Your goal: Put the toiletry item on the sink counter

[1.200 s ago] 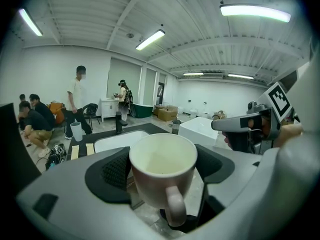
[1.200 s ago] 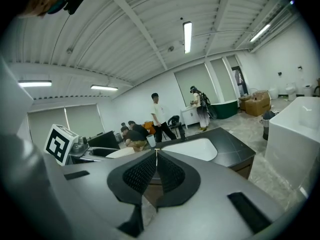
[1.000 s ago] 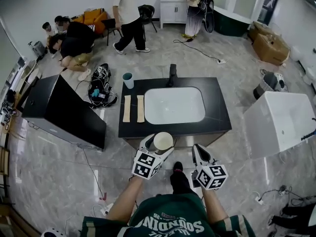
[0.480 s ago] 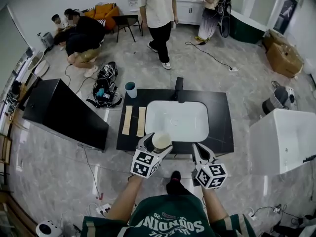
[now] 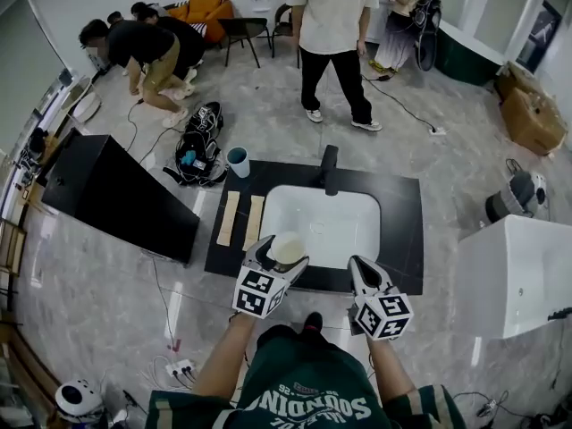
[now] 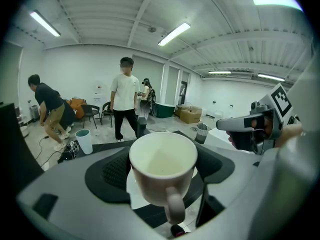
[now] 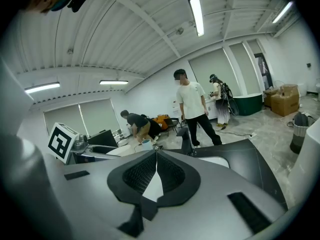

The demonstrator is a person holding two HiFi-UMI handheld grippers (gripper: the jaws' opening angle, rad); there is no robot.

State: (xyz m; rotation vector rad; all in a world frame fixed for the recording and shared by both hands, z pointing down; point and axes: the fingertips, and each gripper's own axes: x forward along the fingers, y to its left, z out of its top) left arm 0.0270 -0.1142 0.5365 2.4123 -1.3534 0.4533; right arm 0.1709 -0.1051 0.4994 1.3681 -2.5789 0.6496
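A cream mug (image 5: 286, 247) with its handle toward me sits between the jaws of my left gripper (image 5: 279, 256), which is shut on it. In the head view it hangs over the front edge of the black sink counter (image 5: 402, 226), just before the white basin (image 5: 323, 220). The left gripper view shows the mug (image 6: 162, 171) upright and empty between the dark pads. My right gripper (image 5: 362, 275) is to the mug's right at the counter's front edge, its pads (image 7: 167, 176) pressed together with nothing between them.
On the counter are a black faucet (image 5: 330, 168), a teal cup (image 5: 238, 161) at the back left and two pale wooden strips (image 5: 241, 220). A black cabinet (image 5: 116, 195) stands left, a white tub (image 5: 518, 266) right. A person (image 5: 335, 34) stands behind the counter.
Both grippers and my view have moved forward toward the counter, so the mug now hangs over its front edge. The standing person has walked closer behind the counter.
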